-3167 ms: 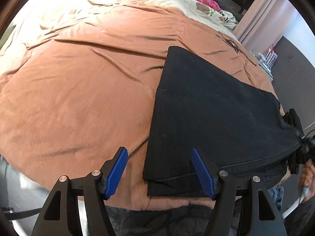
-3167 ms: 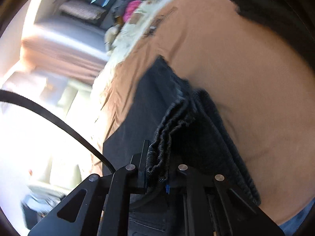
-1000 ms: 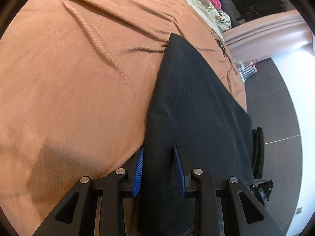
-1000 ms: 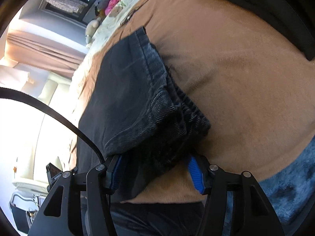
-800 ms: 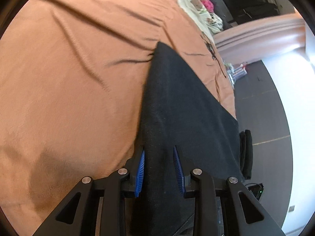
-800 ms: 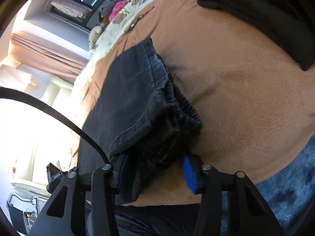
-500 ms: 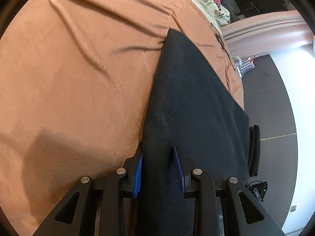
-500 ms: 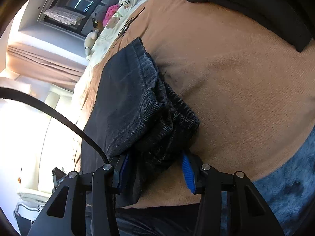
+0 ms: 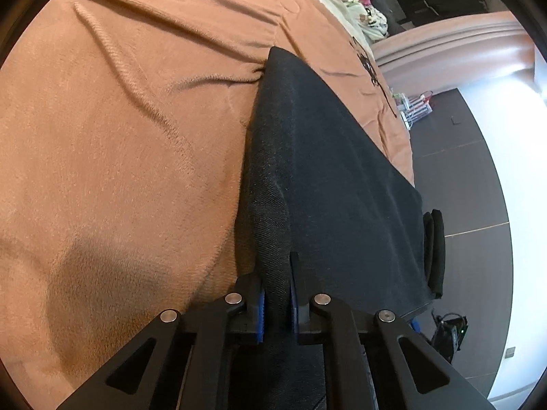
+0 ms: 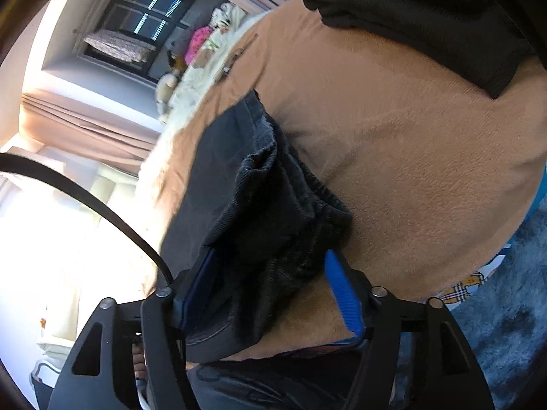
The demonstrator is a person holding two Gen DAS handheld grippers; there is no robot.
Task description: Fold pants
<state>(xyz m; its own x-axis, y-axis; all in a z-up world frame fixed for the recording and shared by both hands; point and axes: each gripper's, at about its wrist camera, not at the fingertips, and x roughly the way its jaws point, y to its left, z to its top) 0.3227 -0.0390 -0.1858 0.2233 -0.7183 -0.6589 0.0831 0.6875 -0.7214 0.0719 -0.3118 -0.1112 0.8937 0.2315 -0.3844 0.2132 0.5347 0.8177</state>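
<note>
A: Pants (image 9: 328, 184), dark and folded, on a tan blanket (image 9: 119, 143). How does the left gripper (image 9: 276, 304) stand?

B: At 6 o'clock in the left wrist view, its jaws have just been closing and are clamped on a raised ridge of the pants' edge, with the blue pads (image 9: 261, 311) pressing the cloth from both sides. The garment runs from there toward 12 o'clock, narrowing to a corner.

A: And the right gripper (image 10: 270, 290)?

B: At 6 o'clock in its own view, its jaws have just been opening. They stand wide, with the bunched ribbed waistband (image 10: 283, 212) between them. The right pad (image 10: 342, 294) is clear of the cloth; whether the left one touches it I cannot tell.

A: Farther off?

B: Another dark garment (image 10: 427, 10) lies at 1 o'clock on the blanket. Soft toys (image 10: 201, 44) sit at 11 o'clock beyond the bed's far end. No container is shown.
</note>
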